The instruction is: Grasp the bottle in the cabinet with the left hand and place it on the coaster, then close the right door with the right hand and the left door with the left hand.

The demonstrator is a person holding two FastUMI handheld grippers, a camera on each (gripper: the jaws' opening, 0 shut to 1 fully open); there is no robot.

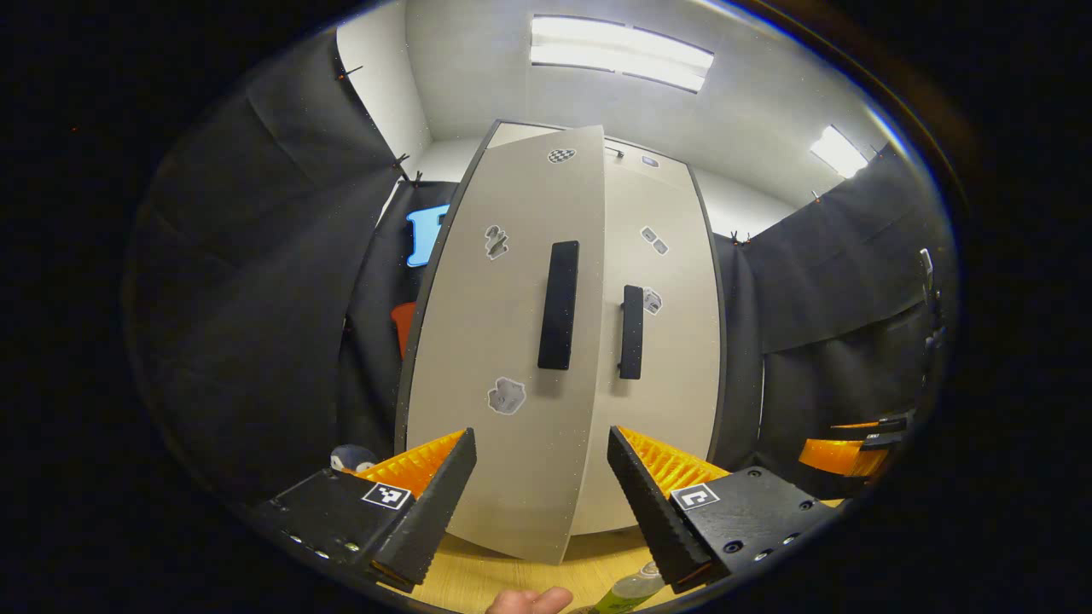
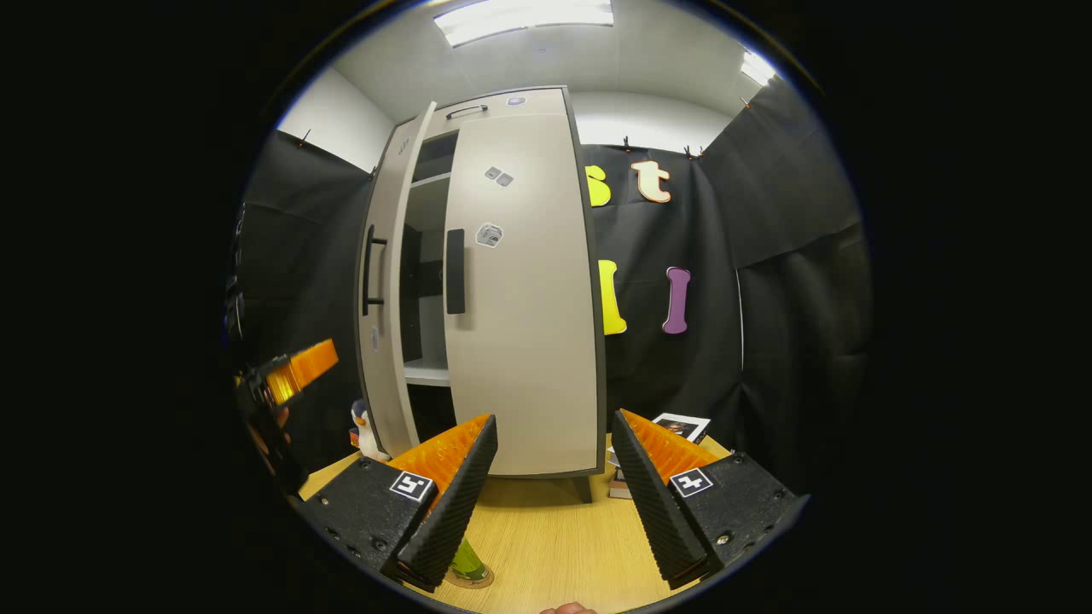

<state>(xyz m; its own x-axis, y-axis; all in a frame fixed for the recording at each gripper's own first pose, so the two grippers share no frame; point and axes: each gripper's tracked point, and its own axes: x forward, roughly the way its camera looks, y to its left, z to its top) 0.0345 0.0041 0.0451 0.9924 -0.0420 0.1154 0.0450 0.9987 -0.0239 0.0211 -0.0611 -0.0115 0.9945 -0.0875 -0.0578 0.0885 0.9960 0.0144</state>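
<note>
Left gripper view close before the cabinet (image 1: 563, 341), facing its doors head-on and tilted upward, right gripper view farther back, off toward the cabinet's right side, facing it obliquely, both sharing the cabinet front and desk (image 2: 554, 537).

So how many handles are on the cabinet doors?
2. One long dark handle is on the left door, which is partly open. The other handle is on the closed right door.
</note>
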